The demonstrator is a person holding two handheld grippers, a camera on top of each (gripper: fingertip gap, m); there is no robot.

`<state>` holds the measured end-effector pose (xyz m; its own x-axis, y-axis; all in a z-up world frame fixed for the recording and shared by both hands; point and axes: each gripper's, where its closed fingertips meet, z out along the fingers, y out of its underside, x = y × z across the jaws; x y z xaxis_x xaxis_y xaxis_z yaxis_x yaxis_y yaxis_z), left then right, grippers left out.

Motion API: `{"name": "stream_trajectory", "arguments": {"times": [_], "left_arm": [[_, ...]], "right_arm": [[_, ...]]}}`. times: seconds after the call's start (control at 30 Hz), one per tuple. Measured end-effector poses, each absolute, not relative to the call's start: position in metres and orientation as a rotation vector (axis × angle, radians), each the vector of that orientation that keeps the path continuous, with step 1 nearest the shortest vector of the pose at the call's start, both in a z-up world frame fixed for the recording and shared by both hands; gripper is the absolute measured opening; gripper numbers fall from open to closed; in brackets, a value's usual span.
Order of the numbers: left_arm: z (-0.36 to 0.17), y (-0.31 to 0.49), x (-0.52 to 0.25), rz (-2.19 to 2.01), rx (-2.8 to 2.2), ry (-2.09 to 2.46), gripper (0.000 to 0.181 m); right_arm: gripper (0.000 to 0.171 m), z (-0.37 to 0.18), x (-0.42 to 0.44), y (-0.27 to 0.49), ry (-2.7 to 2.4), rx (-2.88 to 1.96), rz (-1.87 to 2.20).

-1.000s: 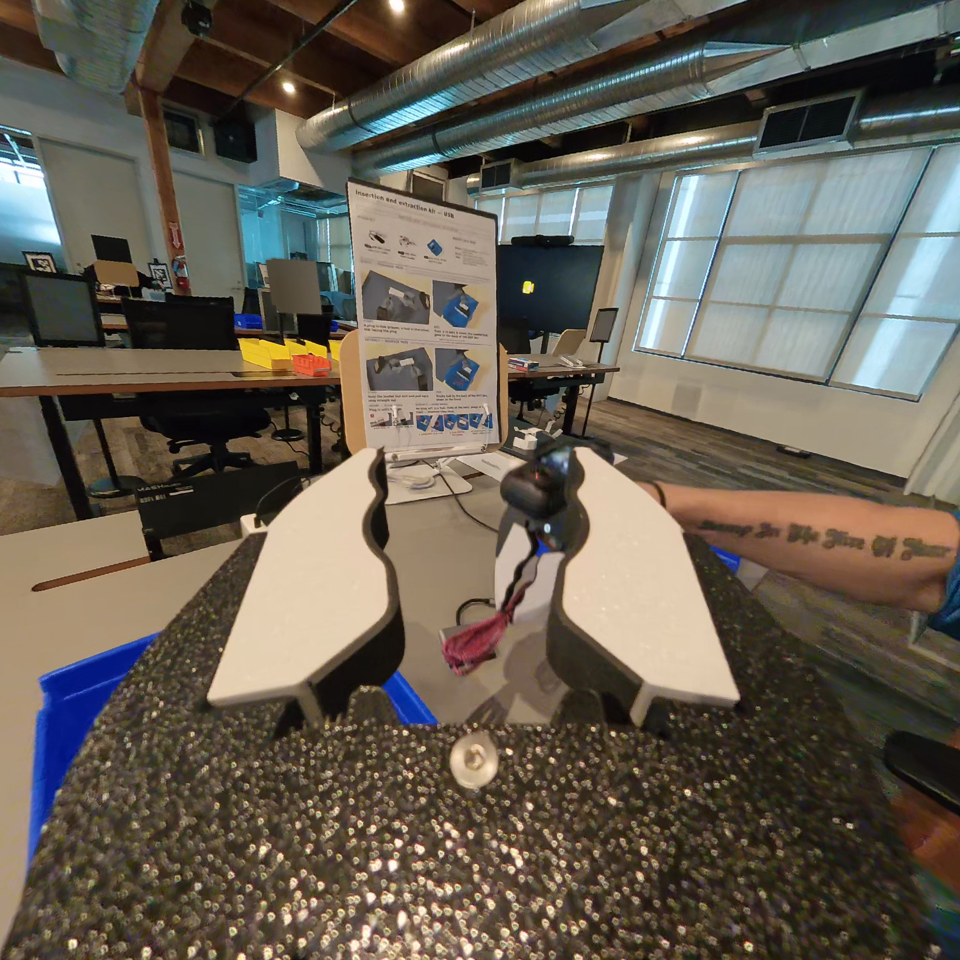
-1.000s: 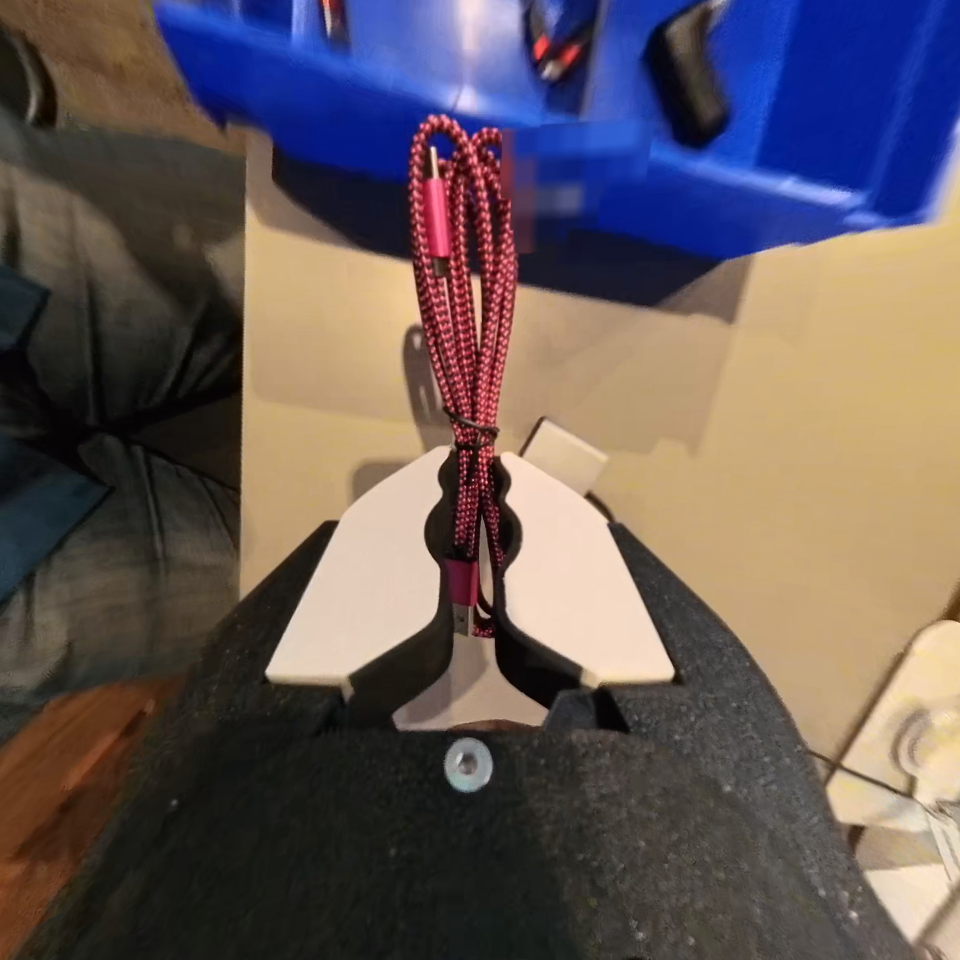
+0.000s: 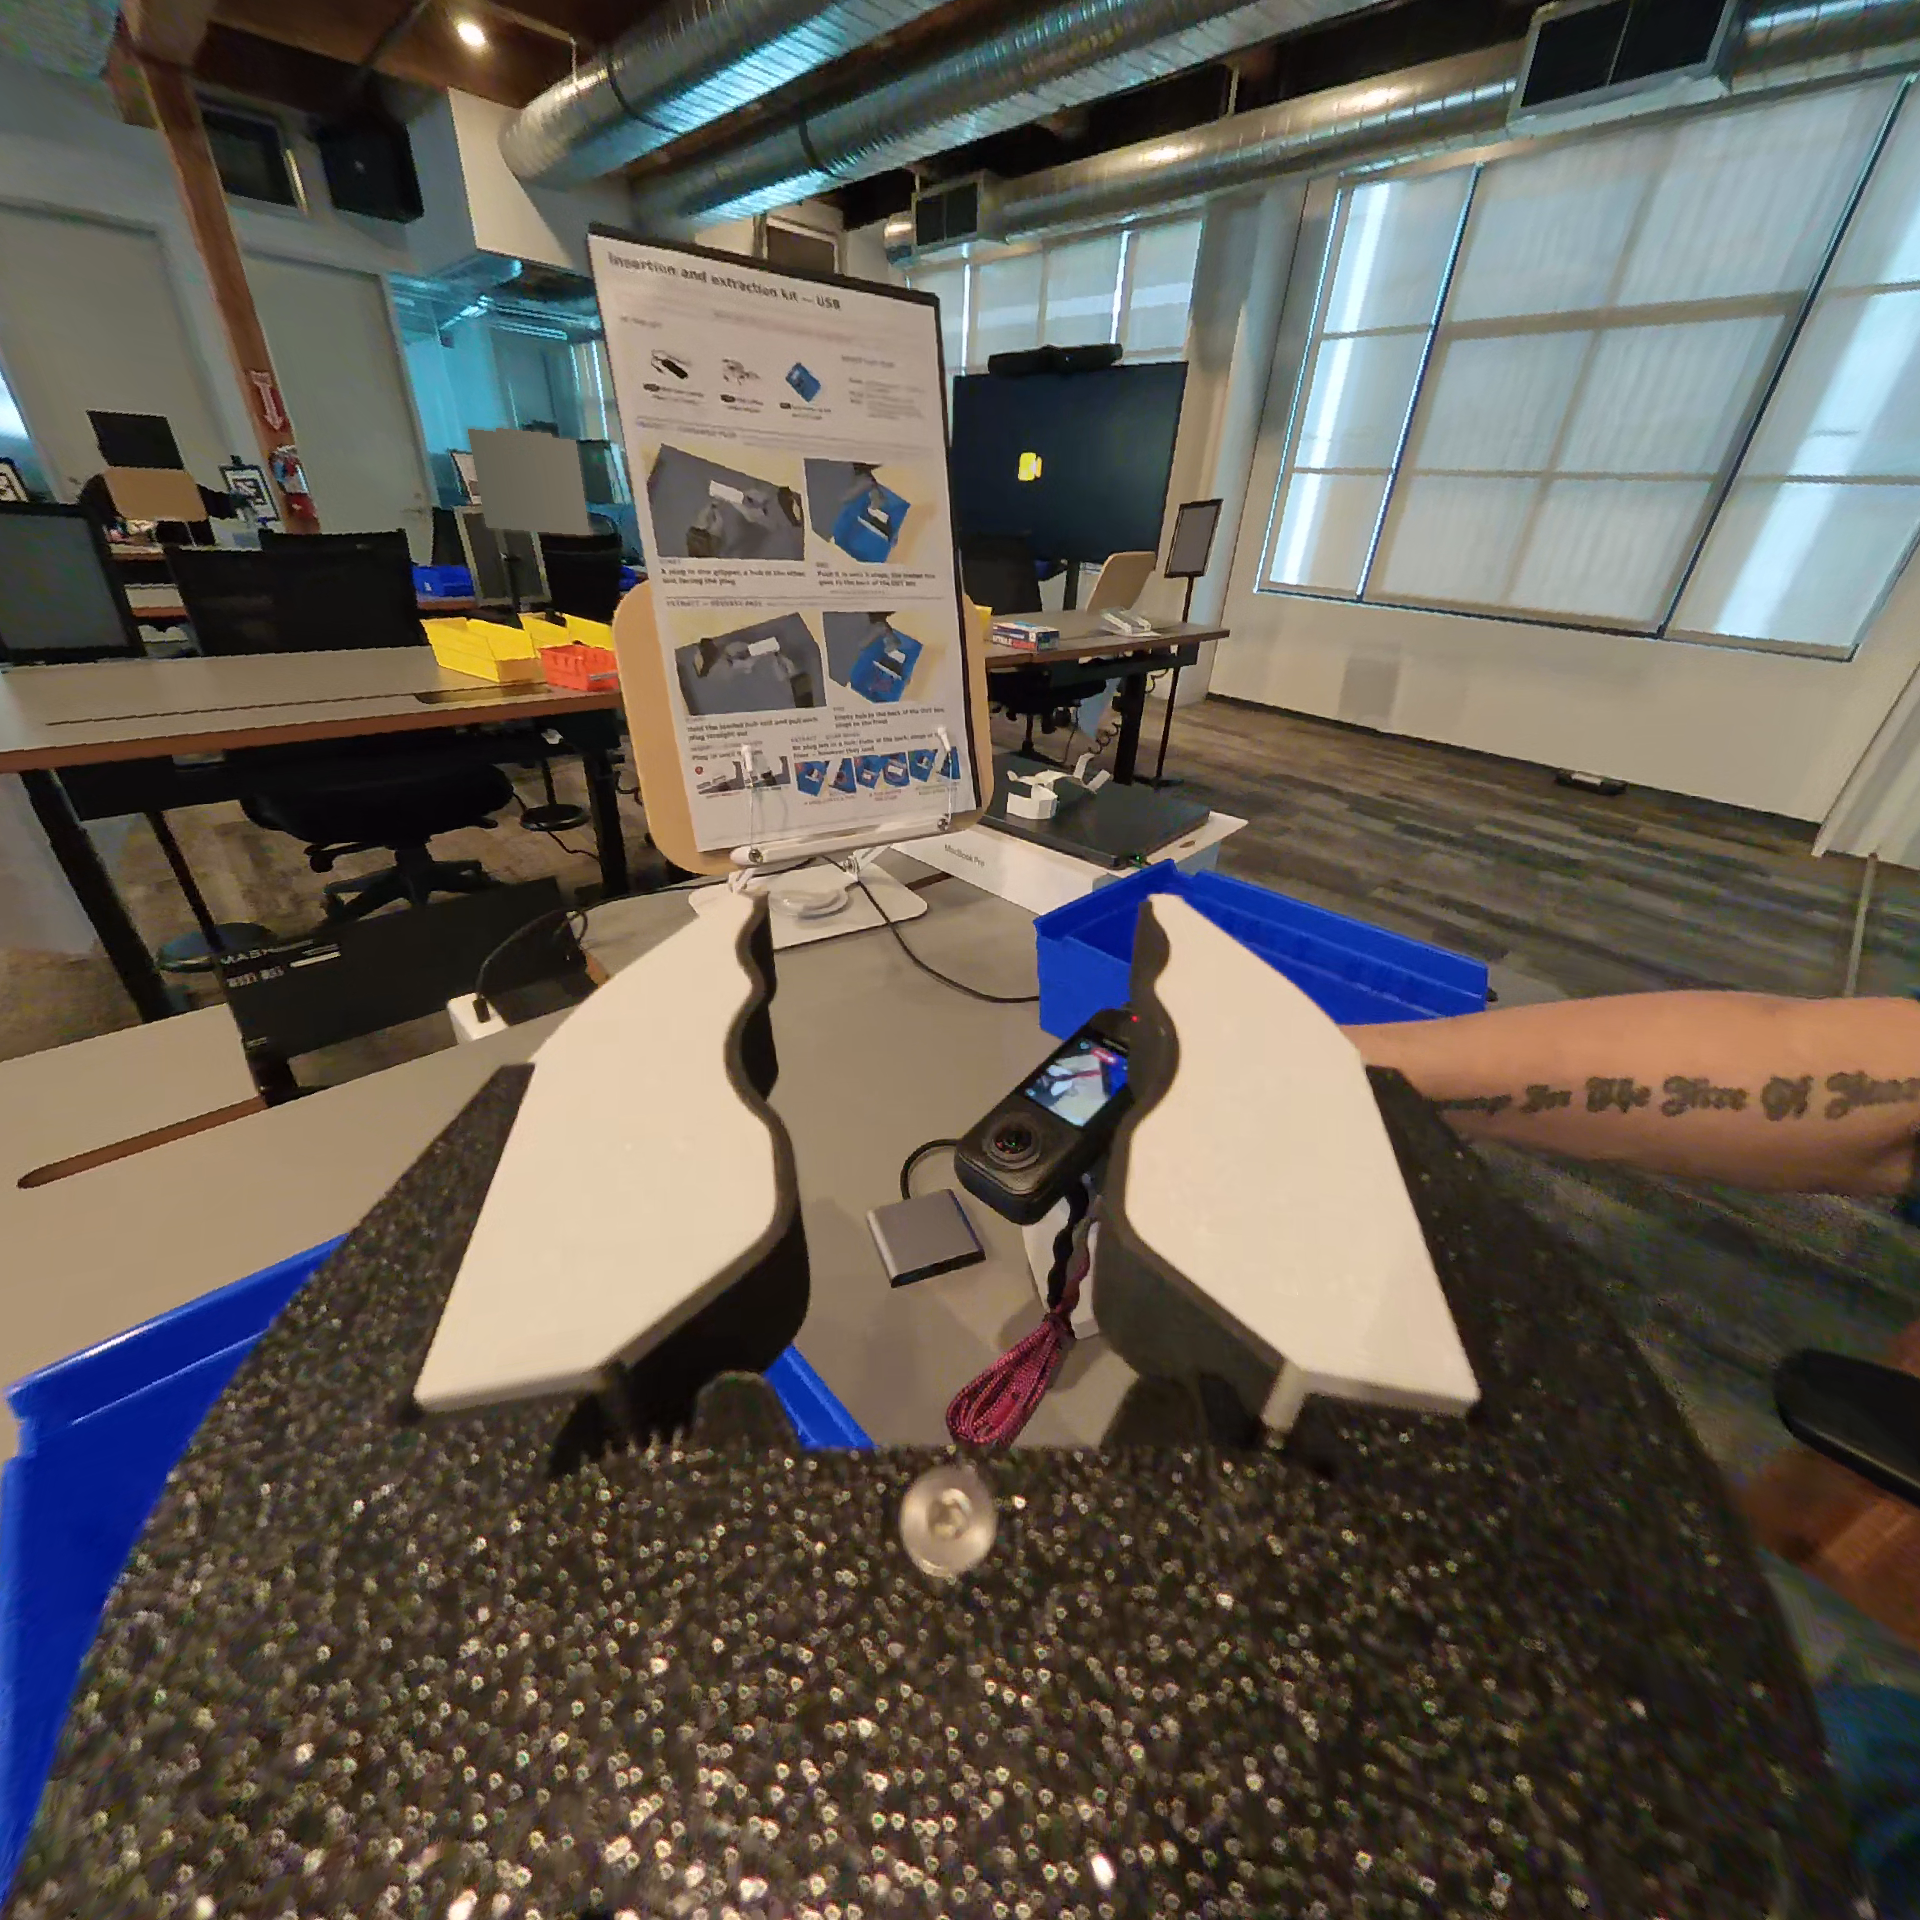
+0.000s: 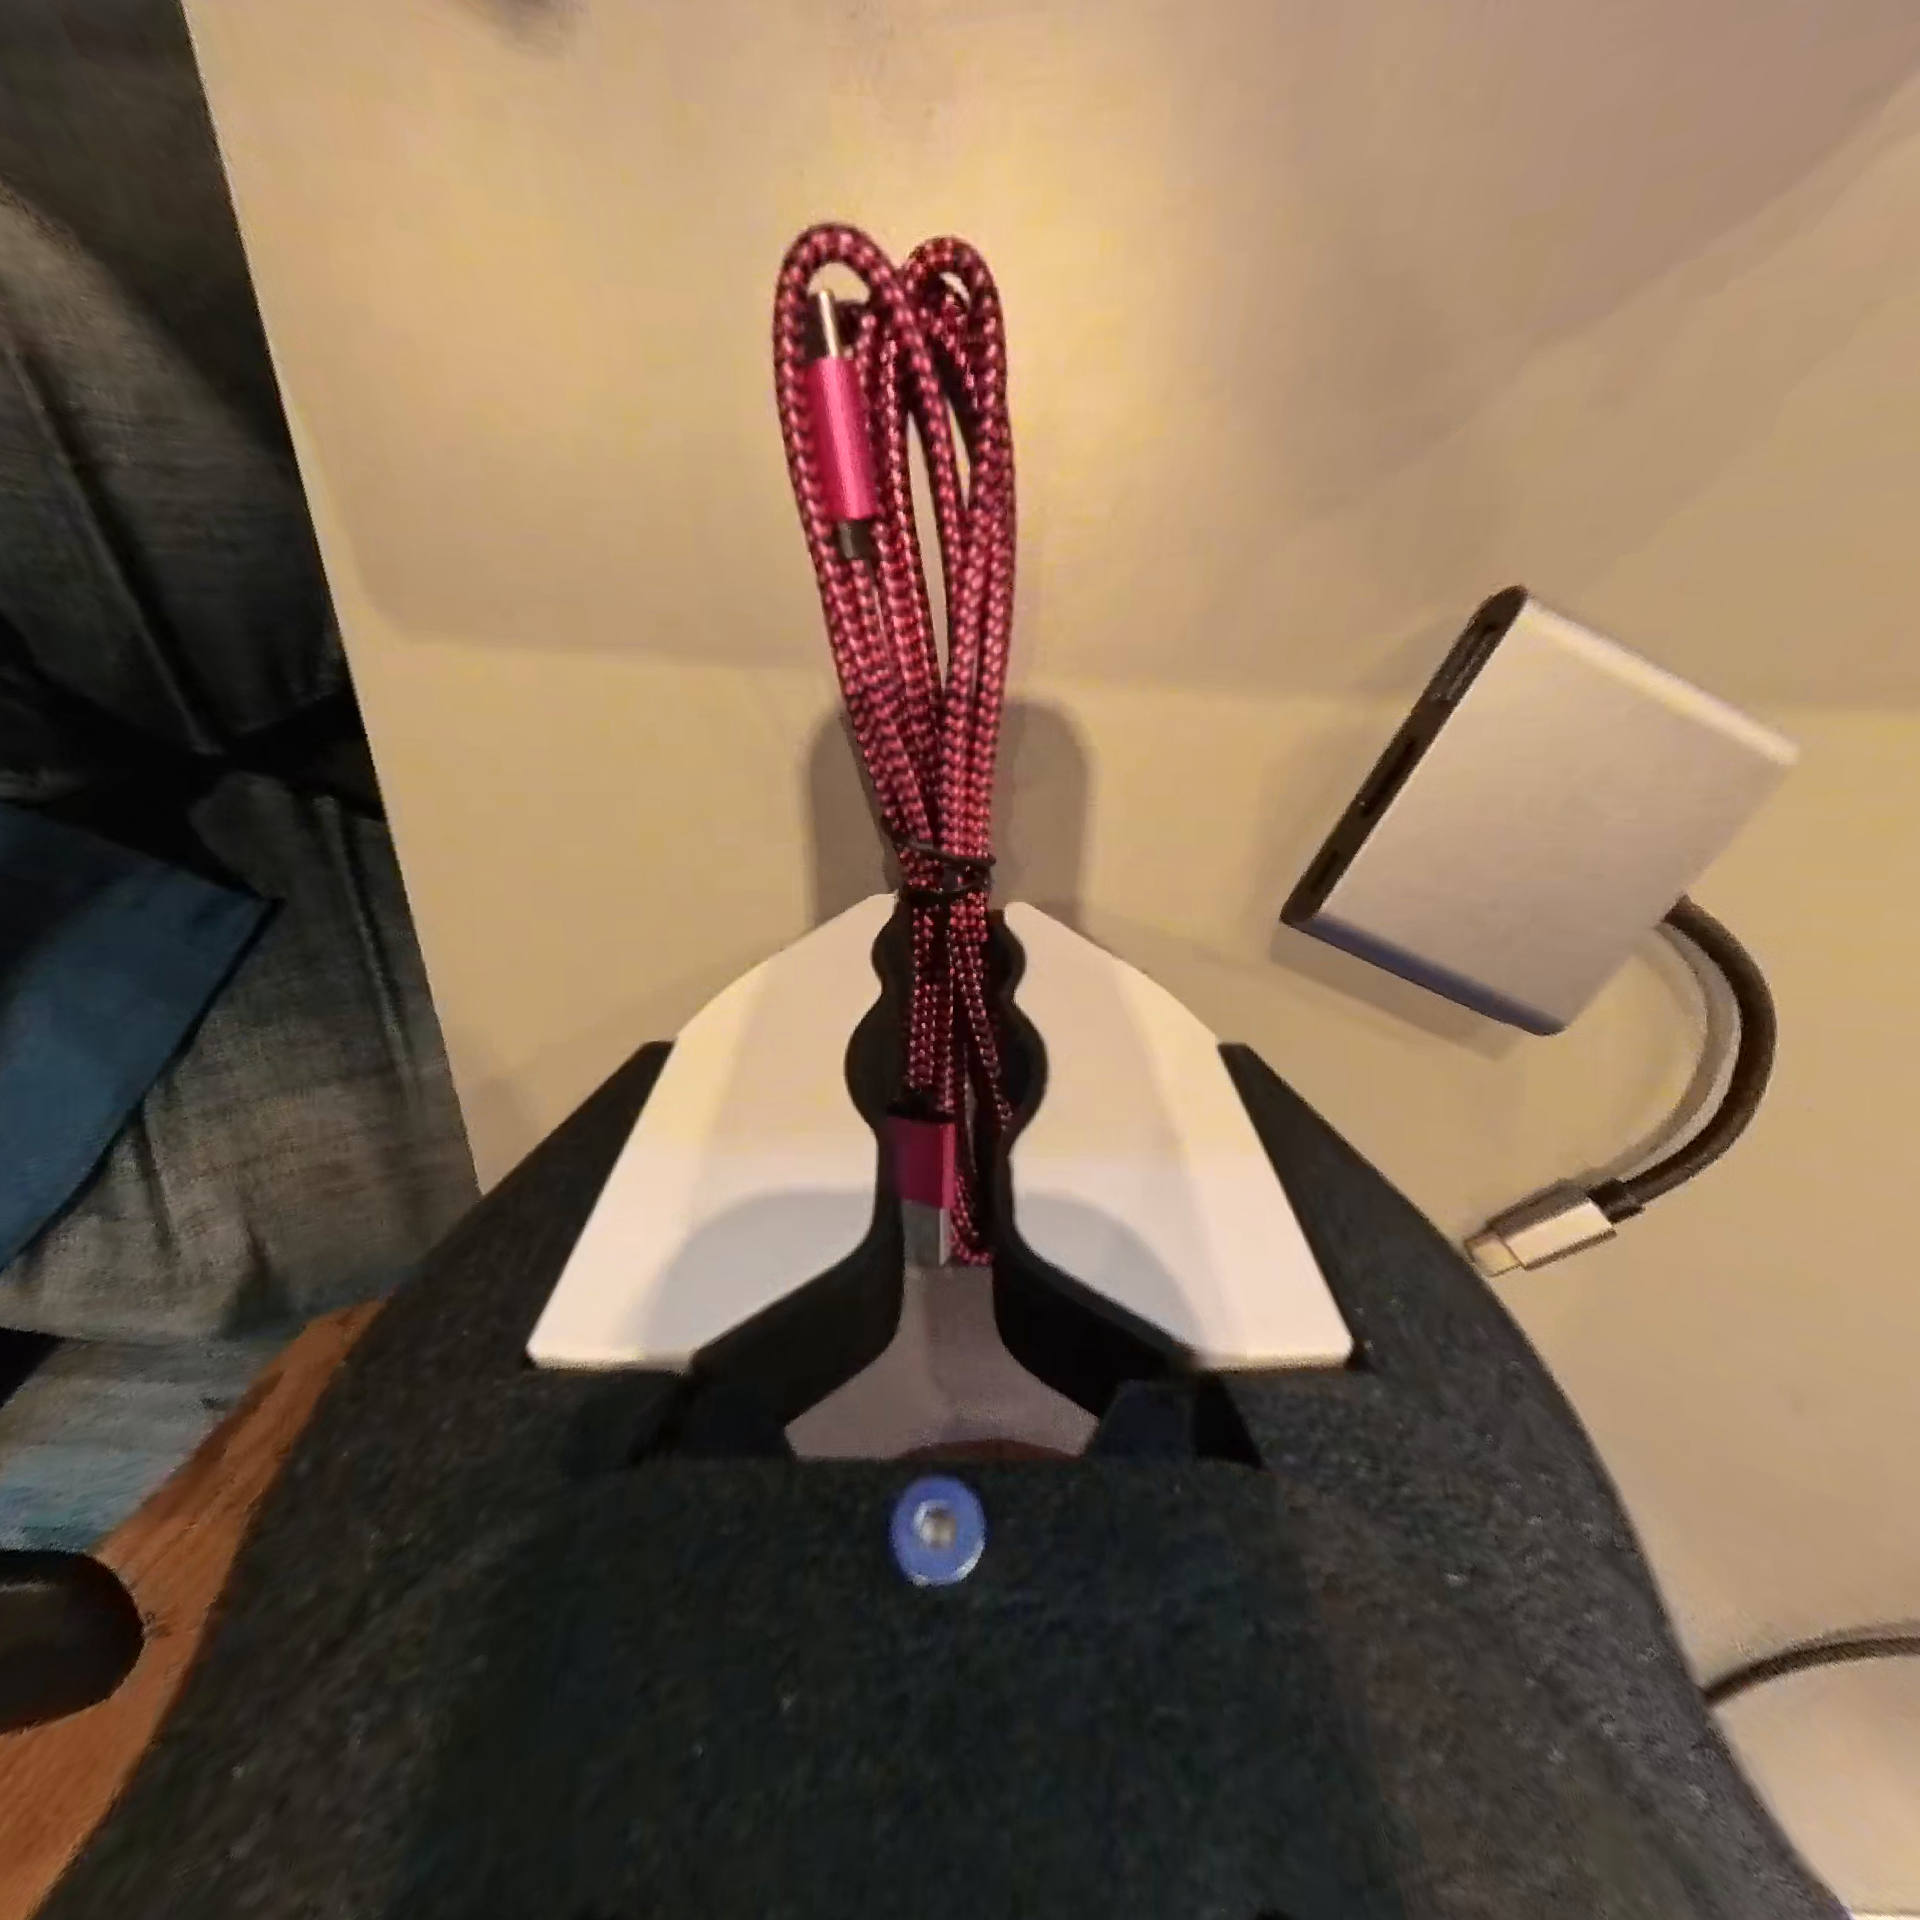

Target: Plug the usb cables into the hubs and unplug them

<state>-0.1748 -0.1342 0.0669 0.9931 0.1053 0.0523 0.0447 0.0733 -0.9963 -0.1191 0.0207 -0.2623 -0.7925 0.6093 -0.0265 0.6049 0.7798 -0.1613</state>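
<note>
The right gripper (image 4: 940, 914) is clamped on the red cable (image 4: 914, 582), a tied bundle pinched just below its black tie, loops and one pink plug standing toward 12 o'clock, the other plug tucked back between the fingers. A second ago a blue bin filled the top of the right wrist view; now it is gone from that view and a grey hub (image 4: 1538, 810) lies on the table (image 4: 1247, 312) at 2 o'clock of the cable, apart from it, its slotted edge facing 10 o'clock and its own short lead curling toward 5 o'clock. So the cable has been carried out of the bin and over to the hub — the fetch looks done, nothing yet plugged.

The left gripper (image 3: 951, 925) has its fingers spread wide and empty. Its view has dipped: between the fingers the hub (image 3: 925, 1236) now shows on the table (image 3: 883, 997), the cable (image 3: 1013, 1382) hanging at its 4 o'clock under the other gripper's camera (image 3: 1049, 1122). Likely next — the free gripper steadies the hub, though the bundle's plug is not yet presented for insertion.
</note>
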Motion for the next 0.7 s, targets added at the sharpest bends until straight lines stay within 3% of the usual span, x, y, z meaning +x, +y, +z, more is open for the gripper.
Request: {"name": "stream_trajectory", "arguments": {"times": [0.17,0.3,0.47,0.7], "left_arm": [[0.064,-0.129,-0.171,0.045,-1.514,-0.105,0.066],[0.061,-0.128,-0.17,0.049,-1.527,-0.096,0.066],[0.047,-0.117,-0.162,0.029,-1.597,-0.021,0.065],[-0.028,-0.063,-0.141,0.096,-1.92,0.233,0.062]], "right_arm": [[0.016,-0.262,-0.118,0.019,-2.94,-1.031,0.309],[0.04,-0.247,-0.121,0.017,-2.898,-1.071,0.37],[0.041,-0.198,-0.124,0.033,-2.762,-1.111,0.363],[0.042,-0.147,-0.092,0.071,-2.499,-1.309,0.478]]}}
